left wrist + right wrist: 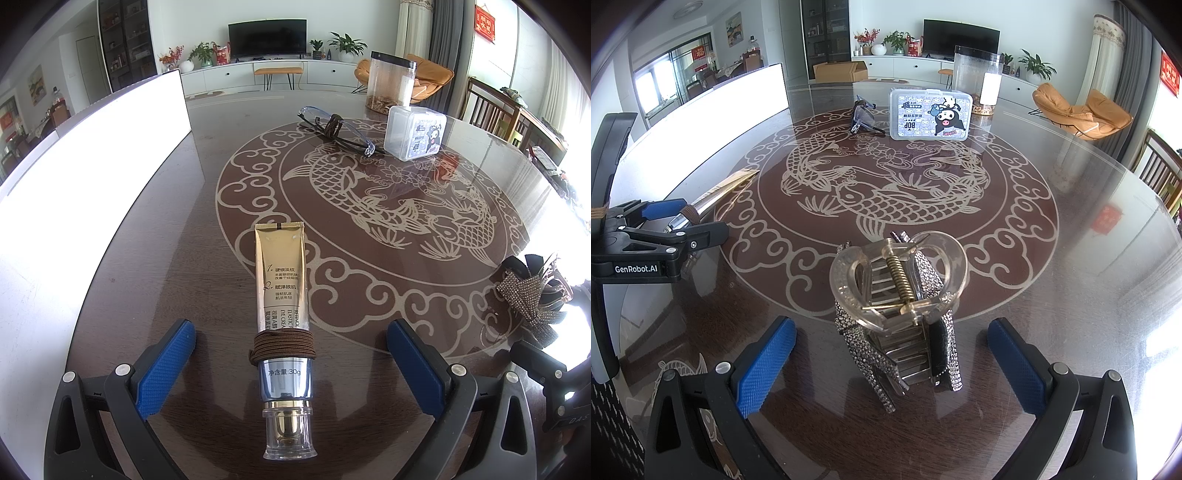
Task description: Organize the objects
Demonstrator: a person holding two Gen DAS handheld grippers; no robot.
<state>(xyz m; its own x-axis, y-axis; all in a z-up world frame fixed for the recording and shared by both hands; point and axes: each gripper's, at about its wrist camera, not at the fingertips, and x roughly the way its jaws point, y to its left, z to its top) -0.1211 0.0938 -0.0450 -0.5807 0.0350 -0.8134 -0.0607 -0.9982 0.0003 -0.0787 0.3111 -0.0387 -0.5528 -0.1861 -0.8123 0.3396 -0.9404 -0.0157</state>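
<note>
Left wrist view: the rhinestone-covered hair claw clip (532, 295) at three o'clock is partly lost in window glare. The bright white rectangular box (92, 166) at nine o'clock is overexposed, its surface unreadable. Right wrist view: the gold cream tube (720, 192) is partly hidden by the left gripper (679, 221); small print on the clear plastic cartoon-printed box (931, 114) is illegible.

Daylight enters from the right; glare on glossy table (207, 206) at right edge. White box (92, 166) overexposed, detail lost. Strong fisheye bending, dark corners. Focus sharp.
</note>
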